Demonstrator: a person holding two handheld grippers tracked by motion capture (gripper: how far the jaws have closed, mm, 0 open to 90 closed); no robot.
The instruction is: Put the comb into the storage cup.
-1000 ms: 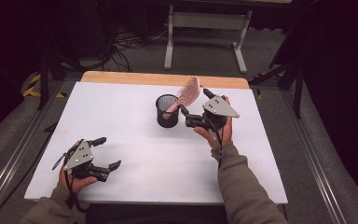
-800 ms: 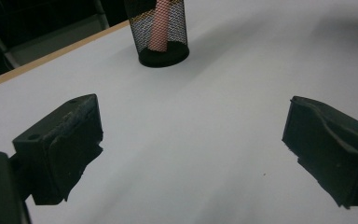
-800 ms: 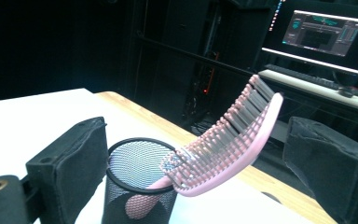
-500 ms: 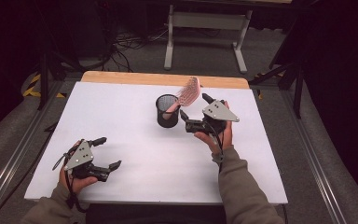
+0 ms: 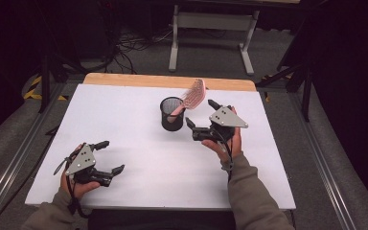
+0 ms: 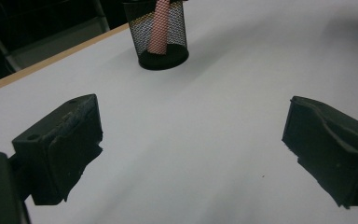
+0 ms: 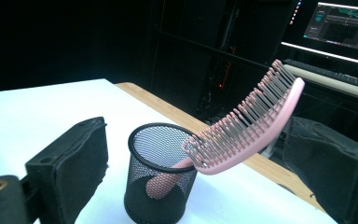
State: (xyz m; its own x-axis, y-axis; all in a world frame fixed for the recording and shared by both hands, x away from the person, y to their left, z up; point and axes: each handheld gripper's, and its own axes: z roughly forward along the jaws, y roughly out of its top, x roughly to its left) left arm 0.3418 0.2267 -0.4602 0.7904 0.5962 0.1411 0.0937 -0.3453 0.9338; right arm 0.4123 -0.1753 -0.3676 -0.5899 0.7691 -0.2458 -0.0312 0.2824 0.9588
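A pink hairbrush (image 5: 191, 99) stands handle-down in a black mesh cup (image 5: 170, 114) near the table's middle back, its bristled head leaning out over the rim to the right. My right gripper (image 5: 200, 114) is open just right of the cup, with nothing between its jaws. In the right gripper view the brush (image 7: 247, 127) and cup (image 7: 157, 182) sit close ahead between the jaws. My left gripper (image 5: 111, 156) rests open near the front left of the table. The left gripper view shows the cup (image 6: 160, 33) far ahead.
The white tabletop (image 5: 139, 158) has a wooden strip (image 5: 124, 80) along its far edge. Behind the table stand a metal frame (image 5: 211, 28) and floor cables. A lit monitor (image 7: 345, 23) glows in the dark background of the right gripper view.
My right gripper has drawn back a little toward the front, away from the brush. The left gripper has not moved.
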